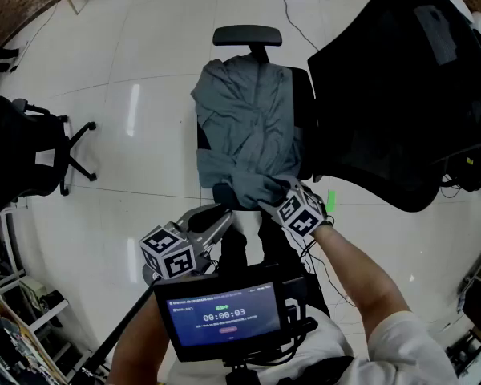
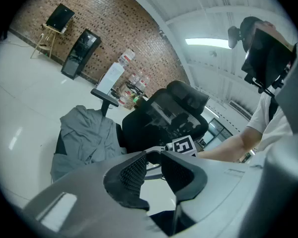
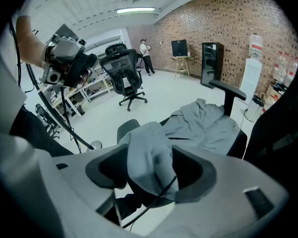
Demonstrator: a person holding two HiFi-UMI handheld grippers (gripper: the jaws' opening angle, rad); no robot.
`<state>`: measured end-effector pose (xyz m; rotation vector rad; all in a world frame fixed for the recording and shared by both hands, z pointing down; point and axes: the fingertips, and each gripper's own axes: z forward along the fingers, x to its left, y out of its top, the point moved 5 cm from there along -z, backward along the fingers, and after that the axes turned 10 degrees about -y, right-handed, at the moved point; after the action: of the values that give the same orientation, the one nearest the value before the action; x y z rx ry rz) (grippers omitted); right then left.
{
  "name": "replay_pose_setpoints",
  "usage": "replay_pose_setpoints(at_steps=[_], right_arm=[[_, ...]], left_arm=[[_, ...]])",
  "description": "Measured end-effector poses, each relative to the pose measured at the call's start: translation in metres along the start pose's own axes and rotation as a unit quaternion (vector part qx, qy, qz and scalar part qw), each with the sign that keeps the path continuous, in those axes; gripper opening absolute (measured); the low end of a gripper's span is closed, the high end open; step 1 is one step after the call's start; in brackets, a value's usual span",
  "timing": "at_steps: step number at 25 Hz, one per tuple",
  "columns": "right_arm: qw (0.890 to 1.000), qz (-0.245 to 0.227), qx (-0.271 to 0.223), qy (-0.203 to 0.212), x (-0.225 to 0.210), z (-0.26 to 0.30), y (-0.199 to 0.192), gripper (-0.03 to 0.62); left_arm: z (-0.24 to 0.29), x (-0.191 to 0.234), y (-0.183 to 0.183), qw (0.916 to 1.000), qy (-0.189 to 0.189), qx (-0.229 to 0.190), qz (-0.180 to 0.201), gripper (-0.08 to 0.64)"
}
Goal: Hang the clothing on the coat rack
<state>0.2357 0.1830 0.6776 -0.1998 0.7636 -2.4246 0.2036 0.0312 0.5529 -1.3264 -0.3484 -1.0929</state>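
A grey garment lies spread over the seat of a black office chair. My right gripper is at the garment's near edge, shut on a thick fold of the grey cloth that fills the space between its pads. The rest of the garment still lies on the seat. My left gripper hovers just left of it, near the seat's front edge, its jaws a narrow gap apart with nothing between them. The garment shows beyond it on the left. No coat rack can be made out.
A second black office chair stands at the left. A thin dark pole on a round base stands on the white floor near my legs. A cable trails behind the chair. A screen is mounted at my chest.
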Motion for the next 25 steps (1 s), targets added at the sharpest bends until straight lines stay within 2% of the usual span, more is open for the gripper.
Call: replay_pose_setpoints(at_steps=[1, 5, 7, 16, 22, 25], right_arm=[[1.0, 0.0, 0.003, -0.001, -0.002, 0.002, -0.003, 0.313], [1.0, 0.007, 0.016, -0.006, -0.013, 0.008, -0.017, 0.315], [1.0, 0.012, 0.024, -0.004, -0.016, 0.009, -0.025, 0.37], [0.999, -0.005, 0.037, -0.002, -0.018, 0.014, -0.038, 0.37], [0.997, 0.036, -0.004, -0.074, -0.072, -0.018, -0.026, 0.37], [0.993, 0.04, -0.017, -0.108, -0.097, -0.04, -0.024, 0.37]], left_arm=[[0.001, 0.001, 0.0, 1.0, 0.0, 0.001, 0.001, 0.094], [0.004, 0.006, 0.001, 1.0, -0.001, 0.005, 0.005, 0.094], [0.006, 0.008, 0.001, 1.0, -0.001, 0.009, 0.004, 0.094], [0.021, 0.004, -0.001, 0.9996, -0.012, 0.026, 0.003, 0.094], [0.027, -0.001, 0.0, 0.9995, -0.019, 0.026, 0.007, 0.094], [0.027, -0.003, -0.001, 0.9995, -0.019, 0.023, 0.006, 0.094]])
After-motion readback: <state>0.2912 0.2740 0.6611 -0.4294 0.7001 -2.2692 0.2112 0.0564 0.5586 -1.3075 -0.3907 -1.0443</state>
